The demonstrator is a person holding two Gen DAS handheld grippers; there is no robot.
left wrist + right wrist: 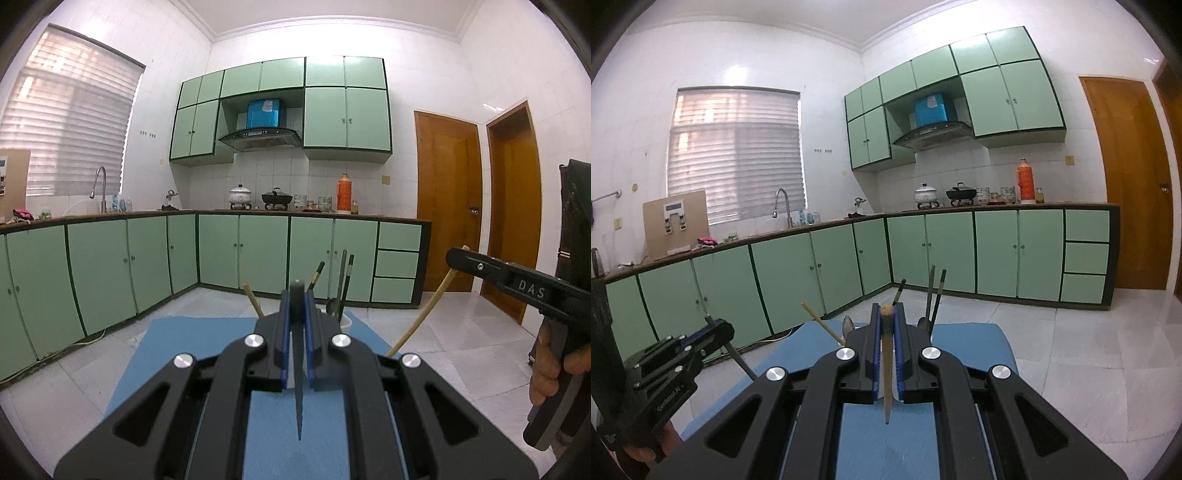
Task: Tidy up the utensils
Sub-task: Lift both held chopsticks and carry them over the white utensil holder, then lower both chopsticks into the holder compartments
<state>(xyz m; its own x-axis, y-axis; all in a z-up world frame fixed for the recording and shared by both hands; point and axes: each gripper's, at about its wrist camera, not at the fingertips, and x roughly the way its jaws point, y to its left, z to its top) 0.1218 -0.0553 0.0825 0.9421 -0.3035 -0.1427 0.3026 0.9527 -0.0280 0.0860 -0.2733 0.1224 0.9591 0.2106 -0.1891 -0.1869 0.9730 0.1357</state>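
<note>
My left gripper (296, 299) is shut on a dark chopstick (298, 406), which stands upright between the blue pads, its thin tip pointing down over the blue mat (192, 354). My right gripper (886, 310) is shut on a light wooden chopstick (886, 387), held the same way. Each gripper also shows in the other view: the right gripper (452, 254) with its wooden chopstick (424, 314), and the left gripper (724, 328) with its dark chopstick (738, 358). Behind the fingers, a white holder (346, 323) has chopsticks and a spoon sticking up out of it.
The blue mat (971, 343) covers the table below both grippers. Beyond it are a white tiled floor (461, 332), green cabinets (258, 251) along the walls, a worktop with pots (277, 197) and a sink tap (99, 184), and two wooden doors (448, 199) on the right.
</note>
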